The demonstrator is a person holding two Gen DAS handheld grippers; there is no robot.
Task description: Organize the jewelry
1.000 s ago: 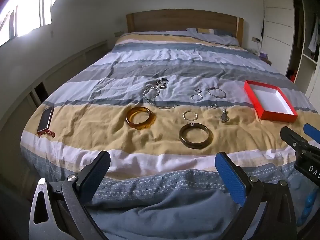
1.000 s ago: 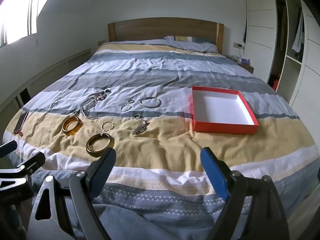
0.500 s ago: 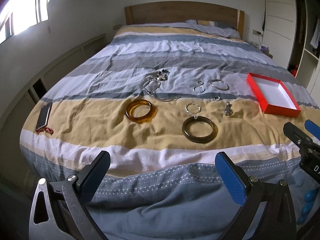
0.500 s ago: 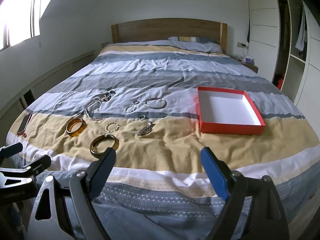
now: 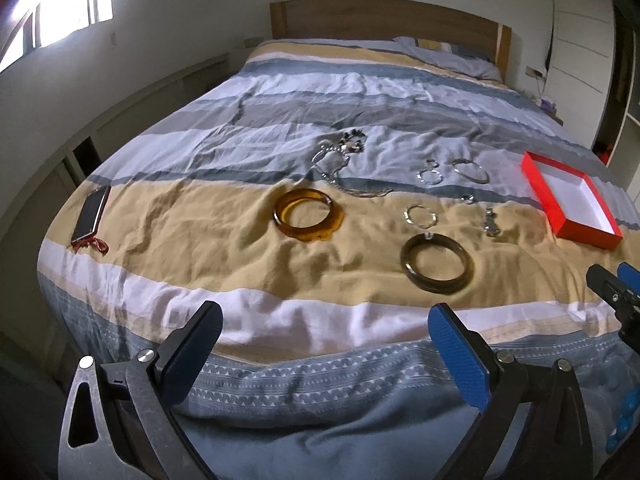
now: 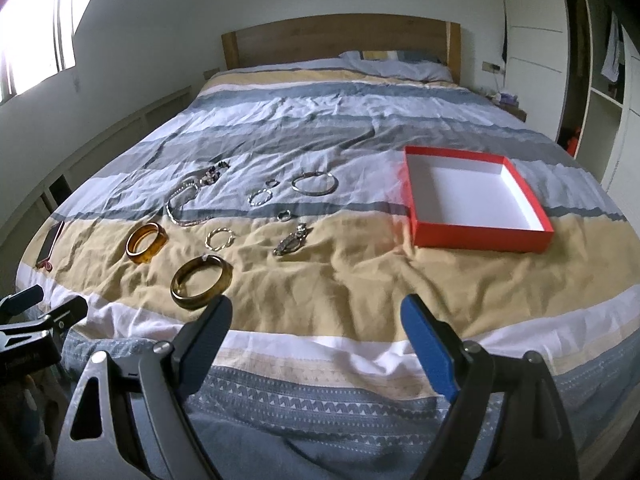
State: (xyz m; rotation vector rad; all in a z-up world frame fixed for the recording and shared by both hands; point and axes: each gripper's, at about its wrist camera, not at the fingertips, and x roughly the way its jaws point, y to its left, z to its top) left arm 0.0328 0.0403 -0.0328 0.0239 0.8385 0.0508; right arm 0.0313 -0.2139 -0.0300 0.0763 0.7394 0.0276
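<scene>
Jewelry lies spread on a striped bed. An amber bangle point(image 5: 308, 216) point(image 6: 146, 242) sits left of a dark olive bangle point(image 5: 437, 263) point(image 6: 201, 282). Behind them are a silver chain necklace point(image 5: 340, 160) point(image 6: 188, 204), several small silver rings point(image 5: 420, 216) point(image 6: 220, 239), a thin silver bangle point(image 5: 471, 171) point(image 6: 315, 183) and a silver clasp piece point(image 5: 490, 222) point(image 6: 291, 239). An empty red box point(image 5: 570, 202) point(image 6: 476, 200) with a white inside stands to the right. My left gripper point(image 5: 324, 340) and right gripper point(image 6: 316, 332) both hover open over the bed's foot, holding nothing.
A phone point(image 5: 91, 214) point(image 6: 50, 242) with a red strap lies at the bed's left edge. A wooden headboard point(image 6: 340, 40) and pillows are at the far end. White wardrobes point(image 6: 532, 40) stand to the right, a low wall ledge to the left.
Both grippers have moved forward toward the bed, so the jewelry and the red box appear closer. Both stay open.
</scene>
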